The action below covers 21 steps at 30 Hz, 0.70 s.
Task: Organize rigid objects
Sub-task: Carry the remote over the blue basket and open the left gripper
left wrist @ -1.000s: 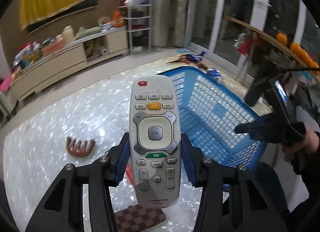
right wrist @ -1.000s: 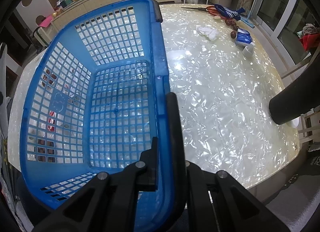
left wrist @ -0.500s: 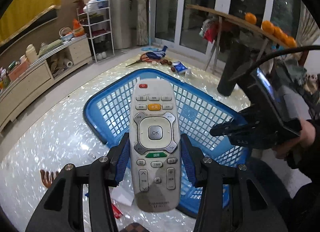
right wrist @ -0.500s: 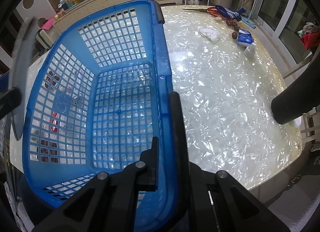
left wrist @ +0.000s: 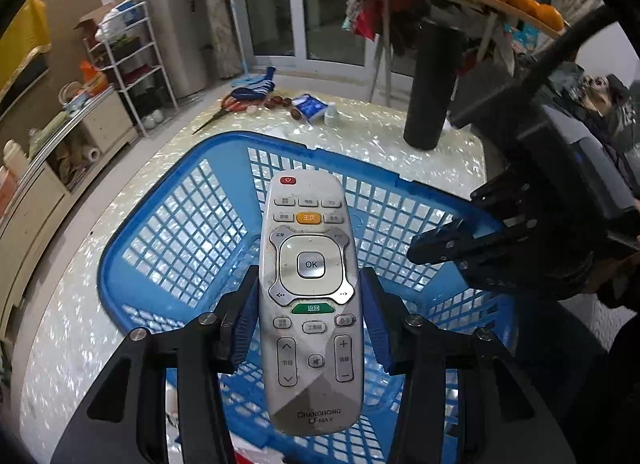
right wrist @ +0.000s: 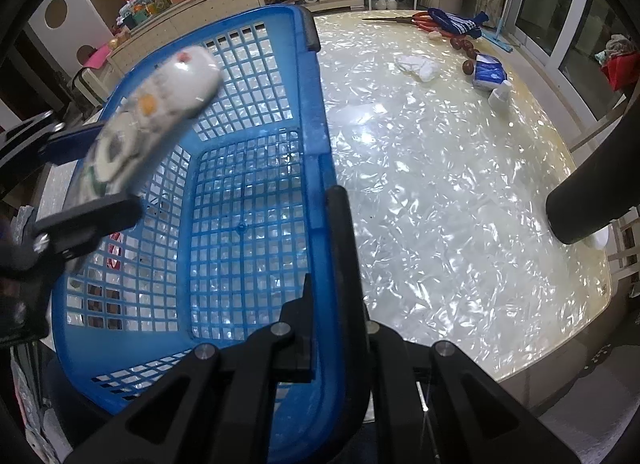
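Note:
My left gripper (left wrist: 310, 324) is shut on a white Changhong remote control (left wrist: 310, 284), held buttons-up above the blue mesh basket (left wrist: 168, 200). From the right wrist view the remote (right wrist: 148, 120) hovers blurred over the basket's left side. My right gripper (right wrist: 328, 296) is shut on the basket's near right rim (right wrist: 320, 168); one finger is inside the wall, one outside. The right gripper also shows in the left wrist view (left wrist: 472, 240) at the basket's right edge. The basket's inside holds nothing.
The basket stands on a pearly white table (right wrist: 440, 184). At the far end lie red scissors (right wrist: 404, 18), a blue striped cloth (right wrist: 460, 22), dark round fruits (right wrist: 464, 46), a blue packet (right wrist: 488, 72) and a white crumpled piece (right wrist: 416, 64). A black cylinder (left wrist: 430, 84) stands at the right.
My left gripper has swung the remote from beside the basket to above its inside. The right gripper has kept its hold on the rim.

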Tool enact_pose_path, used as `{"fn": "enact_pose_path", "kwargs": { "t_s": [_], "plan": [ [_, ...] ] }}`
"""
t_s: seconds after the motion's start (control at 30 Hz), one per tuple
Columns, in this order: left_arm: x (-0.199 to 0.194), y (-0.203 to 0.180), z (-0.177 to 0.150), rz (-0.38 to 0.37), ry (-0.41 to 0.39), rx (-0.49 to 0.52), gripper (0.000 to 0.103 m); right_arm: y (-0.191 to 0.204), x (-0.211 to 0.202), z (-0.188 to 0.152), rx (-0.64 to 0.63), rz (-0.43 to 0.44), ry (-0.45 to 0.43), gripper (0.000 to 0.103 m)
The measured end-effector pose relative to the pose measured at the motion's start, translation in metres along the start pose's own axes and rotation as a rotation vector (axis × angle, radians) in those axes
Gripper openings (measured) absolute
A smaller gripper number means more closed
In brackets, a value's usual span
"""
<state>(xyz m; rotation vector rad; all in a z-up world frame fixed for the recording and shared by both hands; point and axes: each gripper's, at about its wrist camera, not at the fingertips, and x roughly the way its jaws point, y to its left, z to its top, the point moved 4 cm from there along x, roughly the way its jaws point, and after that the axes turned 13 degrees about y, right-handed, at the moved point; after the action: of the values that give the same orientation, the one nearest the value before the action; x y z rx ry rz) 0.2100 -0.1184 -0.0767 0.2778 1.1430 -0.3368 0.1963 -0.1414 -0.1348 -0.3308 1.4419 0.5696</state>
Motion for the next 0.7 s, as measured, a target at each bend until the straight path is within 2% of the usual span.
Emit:
{"fn": "enact_pose_path", "kwargs": {
  "t_s": [0.17, 0.3, 0.7],
  "plan": [
    [0.019, 0.003, -0.002, 0.012, 0.047, 0.024, 0.052, 0.001, 0.0, -0.001, 0.001, -0.002, 0.003, 0.005],
    [0.028, -0.002, -0.006, -0.015, 0.053, 0.018, 0.052, 0.001, 0.001, 0.0, 0.006, 0.007, 0.002, 0.005],
    [0.039, -0.01, -0.012, 0.028, 0.112, 0.073, 0.053, 0.0, 0.003, -0.001, 0.006, 0.011, 0.002, 0.005]
  ]
}}
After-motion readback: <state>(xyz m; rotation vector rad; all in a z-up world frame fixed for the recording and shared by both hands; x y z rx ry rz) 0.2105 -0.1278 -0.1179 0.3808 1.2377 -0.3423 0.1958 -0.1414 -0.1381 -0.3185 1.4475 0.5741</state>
